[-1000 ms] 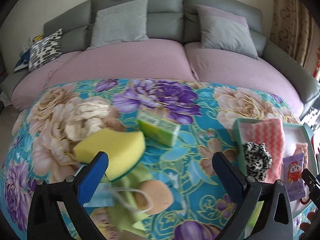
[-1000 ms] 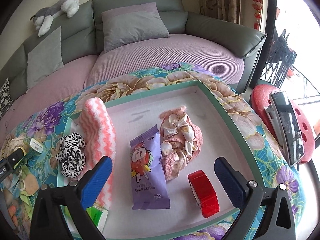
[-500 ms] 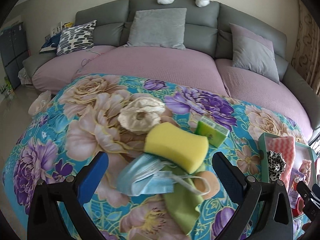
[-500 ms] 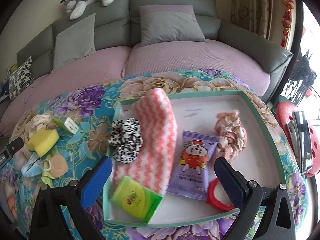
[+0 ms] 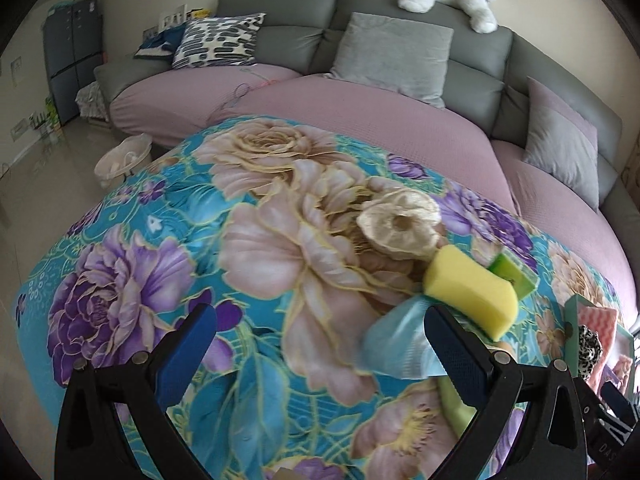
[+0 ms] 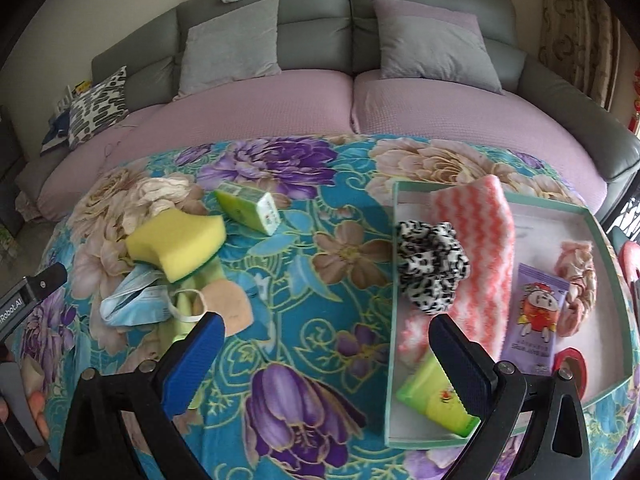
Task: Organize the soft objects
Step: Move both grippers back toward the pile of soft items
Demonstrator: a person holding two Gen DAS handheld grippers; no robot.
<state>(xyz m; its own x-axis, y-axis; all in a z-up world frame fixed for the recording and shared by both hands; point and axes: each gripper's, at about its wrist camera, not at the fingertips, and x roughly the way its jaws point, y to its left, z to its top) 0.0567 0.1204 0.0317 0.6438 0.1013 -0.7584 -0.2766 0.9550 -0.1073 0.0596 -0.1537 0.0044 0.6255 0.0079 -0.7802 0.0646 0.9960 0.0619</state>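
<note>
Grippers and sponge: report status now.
Left gripper open, empty. Right gripper open, empty. Yellow sponge outside the tray, atop face mask. Nothing blocking it.

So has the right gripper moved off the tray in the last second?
Yes. The right gripper has swung left: the tray, earlier between its fingers, now sits at the right of its view, and the open jaws frame bare tablecloth.

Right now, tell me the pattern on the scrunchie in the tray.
Black-and-white leopard print on the scrunchie, clearest in the right wrist view.
</note>
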